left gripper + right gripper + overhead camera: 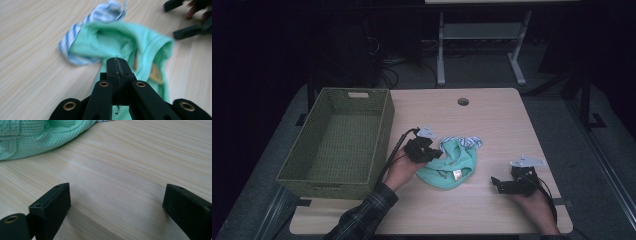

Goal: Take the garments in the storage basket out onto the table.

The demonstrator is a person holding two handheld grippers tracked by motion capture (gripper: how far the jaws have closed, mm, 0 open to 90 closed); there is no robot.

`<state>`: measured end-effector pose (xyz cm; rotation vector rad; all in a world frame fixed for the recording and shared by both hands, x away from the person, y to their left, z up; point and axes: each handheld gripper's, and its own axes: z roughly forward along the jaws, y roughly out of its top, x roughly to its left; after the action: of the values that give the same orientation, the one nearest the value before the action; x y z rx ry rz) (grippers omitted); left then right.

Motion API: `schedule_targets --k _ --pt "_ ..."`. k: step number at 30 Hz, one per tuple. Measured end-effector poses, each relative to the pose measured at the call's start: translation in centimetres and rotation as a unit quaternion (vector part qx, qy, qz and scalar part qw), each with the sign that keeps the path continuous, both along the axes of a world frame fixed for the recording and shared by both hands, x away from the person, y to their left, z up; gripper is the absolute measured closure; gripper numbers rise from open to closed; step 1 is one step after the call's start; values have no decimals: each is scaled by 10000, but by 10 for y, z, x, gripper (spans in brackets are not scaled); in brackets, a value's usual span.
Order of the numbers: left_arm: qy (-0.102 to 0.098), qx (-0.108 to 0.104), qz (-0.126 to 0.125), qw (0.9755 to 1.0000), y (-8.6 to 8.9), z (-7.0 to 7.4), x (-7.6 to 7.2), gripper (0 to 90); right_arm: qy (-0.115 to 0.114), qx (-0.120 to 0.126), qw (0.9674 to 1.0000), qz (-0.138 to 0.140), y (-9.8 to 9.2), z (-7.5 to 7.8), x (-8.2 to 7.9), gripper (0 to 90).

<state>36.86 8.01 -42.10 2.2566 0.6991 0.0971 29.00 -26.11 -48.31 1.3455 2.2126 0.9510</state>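
The left gripper (117,65) is pinching its fingers closed on the green cloth (451,166) lying mid-table beside the basket (343,140). The thin pinch may be slipping as it lifts. The right gripper (116,205) is waiting with fingers spread wide apart.

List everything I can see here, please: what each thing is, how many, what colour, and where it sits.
basket: one, olive-green woven, at the table's left side, nothing visible inside it.
green garment: one, mint green, crumpled at the table's middle, between the two grippers.
striped cloth: one, blue and white, touching the green garment's far edge.
table: one, light wood, with a round hole near its far edge.
metal frame: one, pale grey, on the floor beyond the table.
left gripper: one, black, jaws closed together at the green garment's edge; whether cloth is pinched is unclear.
right gripper: one, black, jaws wide apart over bare wood.
sleeve: one, dark plaid, left forearm.
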Motion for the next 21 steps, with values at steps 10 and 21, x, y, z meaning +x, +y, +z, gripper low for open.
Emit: schedule_targets --k 10,21 --pt "241 371 170 9989 16 -19 -8 895 5 2 10000 -6 0 0 0 72" --pt "549 455 -22 9975 9 -35 -13 895 2 0 10000 -6 0 0 0 72"
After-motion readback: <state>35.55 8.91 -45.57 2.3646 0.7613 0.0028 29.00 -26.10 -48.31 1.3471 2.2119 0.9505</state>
